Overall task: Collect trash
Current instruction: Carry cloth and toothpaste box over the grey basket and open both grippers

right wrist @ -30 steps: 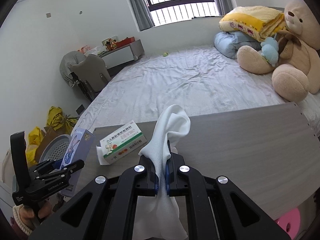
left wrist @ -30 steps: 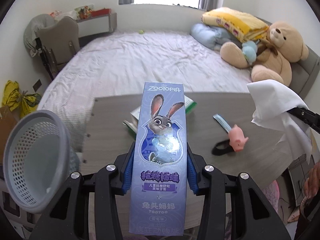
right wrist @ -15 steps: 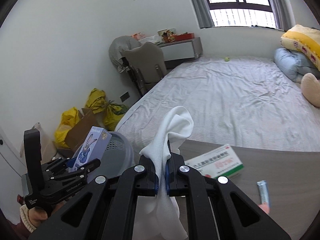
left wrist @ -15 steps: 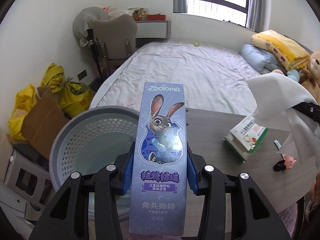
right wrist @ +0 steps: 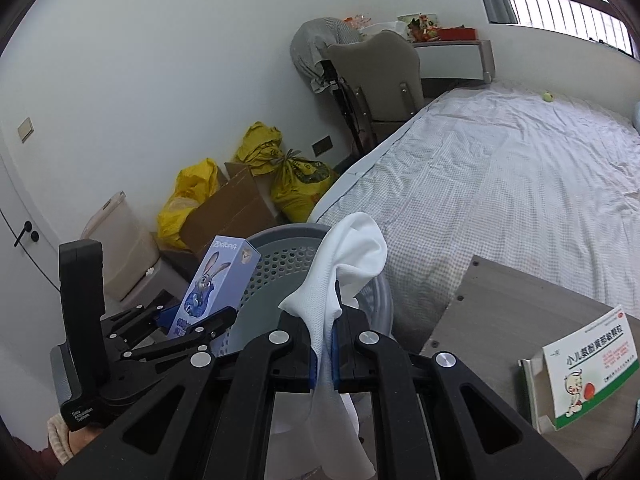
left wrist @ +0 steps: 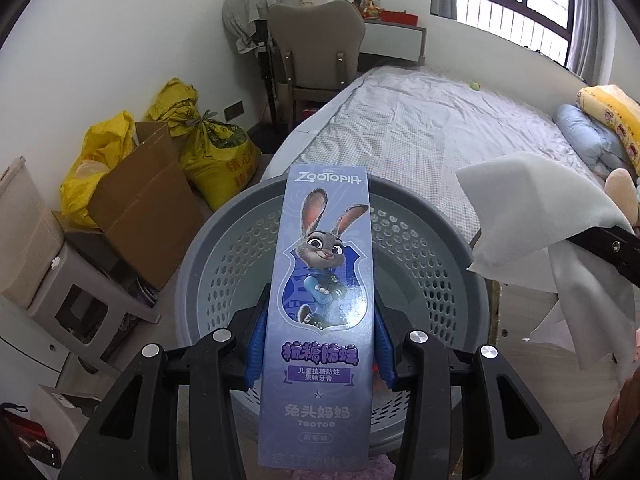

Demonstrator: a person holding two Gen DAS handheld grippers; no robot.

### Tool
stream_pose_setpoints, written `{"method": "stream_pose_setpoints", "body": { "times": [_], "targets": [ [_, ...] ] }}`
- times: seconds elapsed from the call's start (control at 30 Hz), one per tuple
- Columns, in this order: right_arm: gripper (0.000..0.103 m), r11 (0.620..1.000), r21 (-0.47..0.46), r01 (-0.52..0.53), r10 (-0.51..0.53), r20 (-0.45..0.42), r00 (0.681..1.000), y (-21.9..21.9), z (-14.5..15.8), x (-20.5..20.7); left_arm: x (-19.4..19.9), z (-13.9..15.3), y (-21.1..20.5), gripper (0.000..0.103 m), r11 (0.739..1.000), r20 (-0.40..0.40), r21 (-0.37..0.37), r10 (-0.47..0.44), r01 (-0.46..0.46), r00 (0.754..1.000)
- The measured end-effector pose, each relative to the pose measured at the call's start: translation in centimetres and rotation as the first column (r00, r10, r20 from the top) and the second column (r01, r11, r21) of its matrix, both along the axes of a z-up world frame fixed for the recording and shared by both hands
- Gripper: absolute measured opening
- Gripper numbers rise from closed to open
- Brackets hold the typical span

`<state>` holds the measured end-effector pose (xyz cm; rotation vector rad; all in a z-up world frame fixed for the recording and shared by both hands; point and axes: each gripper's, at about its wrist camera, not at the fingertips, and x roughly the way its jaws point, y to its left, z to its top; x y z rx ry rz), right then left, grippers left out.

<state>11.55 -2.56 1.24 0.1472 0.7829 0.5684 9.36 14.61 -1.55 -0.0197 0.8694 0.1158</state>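
Note:
My left gripper point(left wrist: 318, 344) is shut on a tall purple Zootopia toothpaste box point(left wrist: 320, 288) and holds it upright right over the grey perforated basket point(left wrist: 424, 248). My right gripper point(right wrist: 325, 354) is shut on a white tissue point(right wrist: 344, 264) and holds it above the basket's near rim point(right wrist: 280, 236). The tissue also shows at the right of the left wrist view point(left wrist: 536, 220). The left gripper with the box shows in the right wrist view point(right wrist: 204, 308). The basket's inside looks empty where visible.
A green-and-white medicine box point(right wrist: 580, 372) lies on the grey wooden table point(right wrist: 512, 312) at the right. Yellow bags point(left wrist: 208, 148), a cardboard box point(left wrist: 140, 204) and a white stool point(left wrist: 68, 288) stand left of the basket. A bed point(left wrist: 440, 140) lies behind.
Both grippers have swung left from the table toward the basket. The toothpaste box is now over the basket's opening and the tissue is over its rim. Both grips are unchanged.

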Motion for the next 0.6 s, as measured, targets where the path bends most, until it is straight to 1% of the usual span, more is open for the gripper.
{"method": "stream_pose_setpoints", "body": {
  "times": [0.2, 0.37, 0.6],
  "targets": [
    [0.005, 0.999, -0.03, -0.043, 0.042, -0.043, 0.998, 2.7, -1.8, 1.3, 0.7, -1.1, 1.1, 0.043, 1.0, -0.019, 0.0, 0.015, -0.015, 1.0],
    [0.005, 0.996, -0.051, -0.078, 0.074, -0.072, 0.995, 4.2, -3.1, 2.2, 1.2, -2.0, 1.7, 0.043, 1.0, -0.043, -0.009, 0.026, -0.026, 0.999],
    [0.006, 0.993, -0.071, -0.097, 0.09, -0.087, 0.992, 5.4, -3.8, 3.0, 1.2, -2.2, 2.6, 0.045, 0.999, -0.052, -0.009, 0.044, -0.045, 0.998]
  ]
}}
